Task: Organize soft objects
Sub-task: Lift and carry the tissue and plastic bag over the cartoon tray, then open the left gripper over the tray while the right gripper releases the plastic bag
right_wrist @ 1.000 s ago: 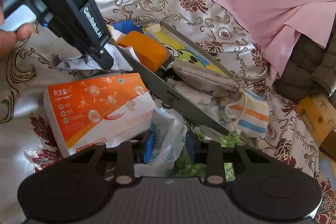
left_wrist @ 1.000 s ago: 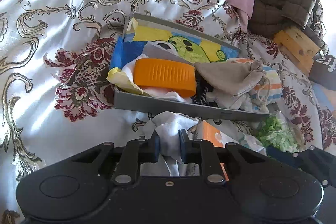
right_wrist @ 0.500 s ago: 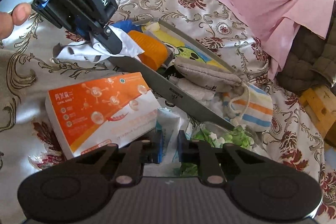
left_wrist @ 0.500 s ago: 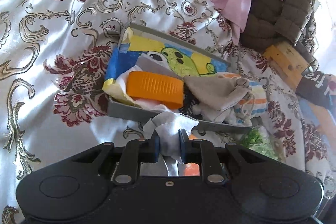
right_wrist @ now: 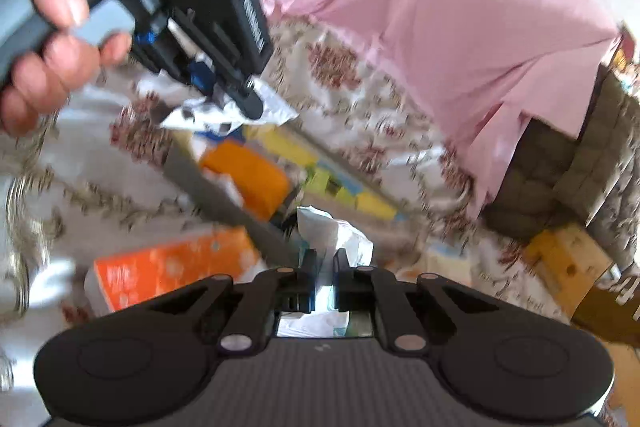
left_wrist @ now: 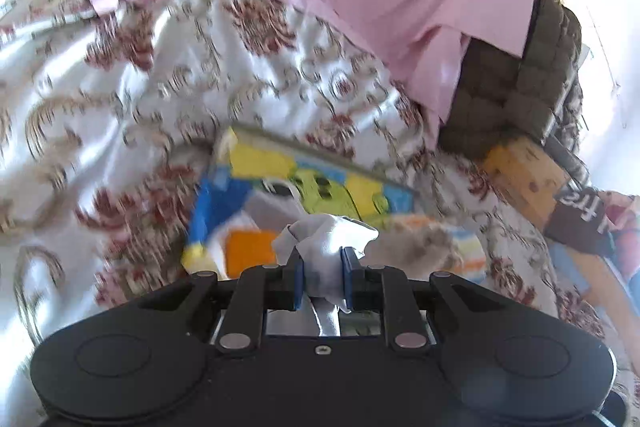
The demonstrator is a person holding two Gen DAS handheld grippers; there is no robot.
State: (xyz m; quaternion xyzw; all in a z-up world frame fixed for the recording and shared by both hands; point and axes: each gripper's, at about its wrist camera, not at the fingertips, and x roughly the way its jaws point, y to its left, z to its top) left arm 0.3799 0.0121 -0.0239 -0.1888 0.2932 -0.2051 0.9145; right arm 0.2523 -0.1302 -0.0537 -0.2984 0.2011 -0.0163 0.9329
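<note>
cloth (left_wrist: 328, 239) is pinched in the left gripper (left_wrist: 323, 281), now lifted higher over the tray (right_wrist: 224, 199) than a second ago; right gripper (right_wrist: 323, 277), then wider, has clamped a packet (right_wrist: 334, 235). both are likely headed into the tray. count: one tray, one orange box (right_wrist: 168, 267), two held pieces.

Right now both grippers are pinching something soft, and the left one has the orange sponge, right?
Not quite. The left gripper is pinching a white cloth, not the orange sponge, which lies in the grey tray. The left wrist view shows it. The right gripper does pinch something soft, a white packet.
</note>
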